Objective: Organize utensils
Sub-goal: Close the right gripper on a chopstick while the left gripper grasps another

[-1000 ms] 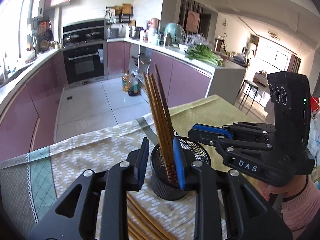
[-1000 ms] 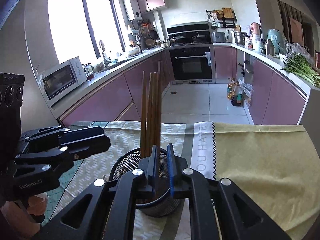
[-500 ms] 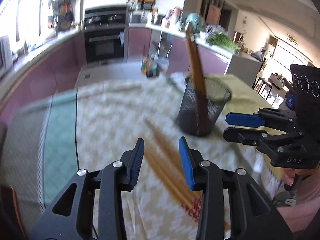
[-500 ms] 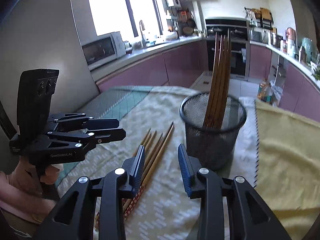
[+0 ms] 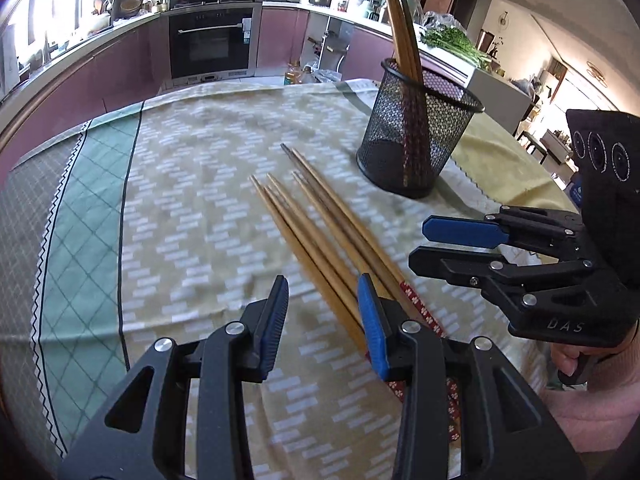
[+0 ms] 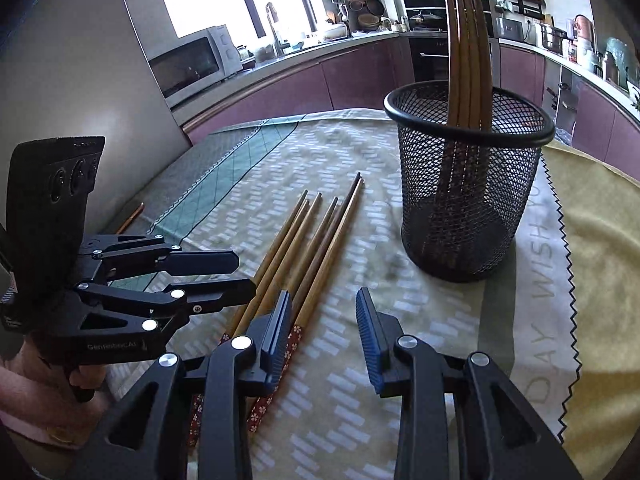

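A black mesh cup stands on the patterned tablecloth with several wooden chopsticks upright in it. Several loose chopsticks with red flowered ends lie side by side on the cloth in front of the cup. My left gripper hovers open over their near ends, gripping nothing. My right gripper is open too. It hangs just right of the bundle, whose ends run under its left finger.
A yellow cloth covers the table to the right of the cup. One thin stick lies alone by the table's left edge. A hand in a pink sleeve holds the right gripper. Kitchen counters lie beyond the table.
Both grippers have let go of the chopsticks now standing in the cup, drawn back and sunk toward the loose bundle. Both sets of jaws stand wider than a second ago.
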`<state>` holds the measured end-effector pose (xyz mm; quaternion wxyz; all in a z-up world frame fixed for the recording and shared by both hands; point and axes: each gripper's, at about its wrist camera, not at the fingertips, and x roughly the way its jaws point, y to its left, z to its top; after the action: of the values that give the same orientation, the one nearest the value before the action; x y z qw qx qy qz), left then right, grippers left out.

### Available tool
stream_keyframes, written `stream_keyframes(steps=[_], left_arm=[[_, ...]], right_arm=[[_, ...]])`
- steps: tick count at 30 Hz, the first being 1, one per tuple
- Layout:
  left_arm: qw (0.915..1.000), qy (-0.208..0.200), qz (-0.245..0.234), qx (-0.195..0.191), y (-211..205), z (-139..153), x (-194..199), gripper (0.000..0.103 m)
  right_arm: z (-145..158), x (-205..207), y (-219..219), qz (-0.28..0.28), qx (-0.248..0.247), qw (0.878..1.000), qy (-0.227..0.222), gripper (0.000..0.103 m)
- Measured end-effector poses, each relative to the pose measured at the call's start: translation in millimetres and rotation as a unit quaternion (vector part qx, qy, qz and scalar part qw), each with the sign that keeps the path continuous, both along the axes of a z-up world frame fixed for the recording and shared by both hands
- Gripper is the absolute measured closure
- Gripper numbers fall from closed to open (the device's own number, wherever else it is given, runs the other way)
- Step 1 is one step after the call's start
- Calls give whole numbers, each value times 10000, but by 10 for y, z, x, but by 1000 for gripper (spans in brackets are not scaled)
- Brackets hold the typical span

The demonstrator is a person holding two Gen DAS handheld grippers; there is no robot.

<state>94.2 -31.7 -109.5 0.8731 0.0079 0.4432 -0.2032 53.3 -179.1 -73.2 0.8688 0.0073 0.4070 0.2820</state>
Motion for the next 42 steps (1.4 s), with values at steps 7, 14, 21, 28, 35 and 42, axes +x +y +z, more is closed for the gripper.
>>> stream_keyframes(steps=[7, 14, 21, 28, 35, 42], left_arm=[[10000, 68, 22, 20, 8, -41, -31, 70], [10000, 55, 2, 36, -2, -38, -42, 70], [10000, 67, -29, 46, -2, -34, -26, 76], [9999, 93, -12, 116, 13, -50, -3, 84], [9999, 86, -10, 121, 26, -59, 52, 88], [9999, 106, 29, 120, 26, -63, 124, 88]], right_arm=[[-55, -4, 59, 62, -83, 9999, 26, 71], [-89, 8, 91, 68, -150, 9998, 66, 71], [-102, 14, 105, 31, -208, 9998, 46, 72], [-109, 21, 74, -32, -305, 9995, 71, 75], [-110, 19, 82, -40, -375, 9993, 75, 76], [-109, 117, 214, -111, -584, 9982, 18, 77]])
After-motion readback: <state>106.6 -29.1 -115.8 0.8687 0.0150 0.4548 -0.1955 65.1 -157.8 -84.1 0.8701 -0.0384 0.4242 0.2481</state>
